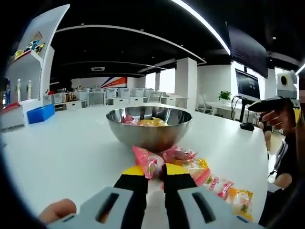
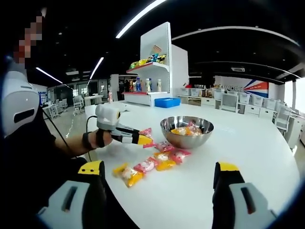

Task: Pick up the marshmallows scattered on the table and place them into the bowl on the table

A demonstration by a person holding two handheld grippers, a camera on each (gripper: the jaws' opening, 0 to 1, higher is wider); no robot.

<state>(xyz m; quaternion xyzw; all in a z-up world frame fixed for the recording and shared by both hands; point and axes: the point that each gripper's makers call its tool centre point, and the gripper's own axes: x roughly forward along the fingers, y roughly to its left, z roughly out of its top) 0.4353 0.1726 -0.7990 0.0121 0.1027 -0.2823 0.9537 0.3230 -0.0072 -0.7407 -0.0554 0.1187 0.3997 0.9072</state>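
Note:
My left gripper (image 1: 155, 170) is shut on a pink marshmallow packet (image 1: 148, 161), held just in front of the steel bowl (image 1: 148, 129). The bowl holds a few packets. More pink and yellow packets (image 1: 217, 183) lie on the white table to the right of the jaws. In the right gripper view the left gripper (image 2: 144, 140) hovers left of the bowl (image 2: 187, 136) with the pink packet (image 2: 147, 131) in its tips. Several packets (image 2: 147, 166) lie scattered in front of the bowl. My right gripper (image 2: 158, 168) stands wide open above the near table with nothing between its jaws.
A blue bin (image 2: 167, 102) and a white shelf unit (image 2: 155, 62) with bottles stand at the table's far end. A monitor (image 1: 248, 85) stands beyond the table's right side. A person's hand (image 2: 102, 138) carries the left gripper. The table edge (image 2: 102, 164) curves near the packets.

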